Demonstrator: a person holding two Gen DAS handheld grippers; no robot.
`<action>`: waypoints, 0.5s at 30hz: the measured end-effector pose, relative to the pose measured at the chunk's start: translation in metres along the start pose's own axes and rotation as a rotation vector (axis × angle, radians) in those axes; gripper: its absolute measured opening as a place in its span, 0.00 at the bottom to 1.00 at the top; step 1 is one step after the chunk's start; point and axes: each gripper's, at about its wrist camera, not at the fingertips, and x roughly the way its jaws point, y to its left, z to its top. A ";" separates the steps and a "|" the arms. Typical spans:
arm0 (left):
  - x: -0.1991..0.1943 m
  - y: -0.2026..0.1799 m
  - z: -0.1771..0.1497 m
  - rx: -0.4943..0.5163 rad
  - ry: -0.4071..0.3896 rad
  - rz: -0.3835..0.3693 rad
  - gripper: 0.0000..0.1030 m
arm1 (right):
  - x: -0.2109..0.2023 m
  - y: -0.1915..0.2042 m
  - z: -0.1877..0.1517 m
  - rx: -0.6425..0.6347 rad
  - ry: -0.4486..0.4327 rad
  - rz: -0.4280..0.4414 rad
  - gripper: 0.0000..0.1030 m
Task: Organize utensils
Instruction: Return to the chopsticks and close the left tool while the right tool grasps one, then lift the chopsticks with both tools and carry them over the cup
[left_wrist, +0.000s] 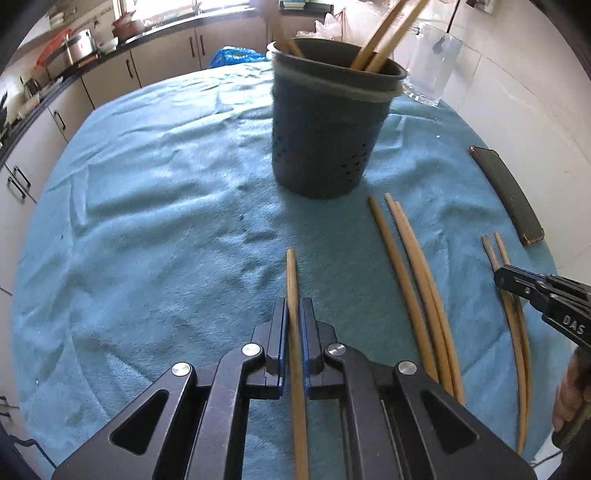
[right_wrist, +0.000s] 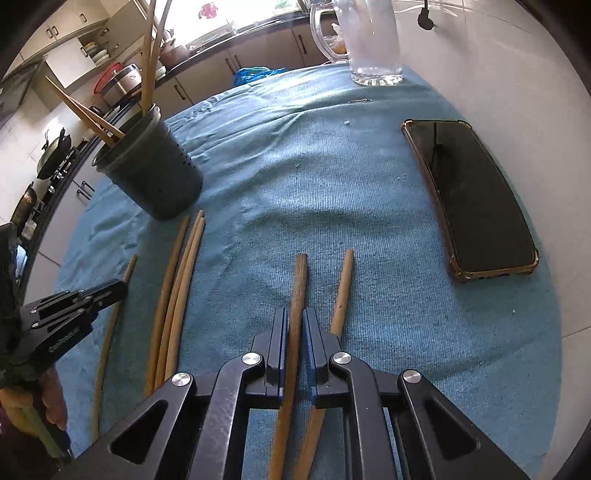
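Observation:
A dark perforated utensil cup stands on the blue cloth and holds several wooden chopsticks; it also shows in the right wrist view. My left gripper is shut on one wooden chopstick that points toward the cup. Three loose chopsticks lie to its right. My right gripper is shut on a darker chopstick; another chopstick lies just right of it on the cloth. Each gripper shows in the other's view, the right one and the left one.
A black phone in a case lies at the right of the cloth. A clear glass jug stands at the far edge. A blue bag lies behind the table. Kitchen cabinets and pots run along the back left.

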 end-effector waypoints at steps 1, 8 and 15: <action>0.000 0.003 0.002 -0.013 0.010 -0.010 0.06 | 0.001 0.001 0.002 -0.002 0.003 -0.009 0.09; 0.013 0.002 0.025 -0.028 0.033 -0.040 0.06 | 0.010 0.011 0.017 -0.036 0.031 -0.080 0.09; 0.019 -0.003 0.032 -0.014 0.007 -0.056 0.09 | 0.020 0.022 0.030 -0.085 0.036 -0.157 0.09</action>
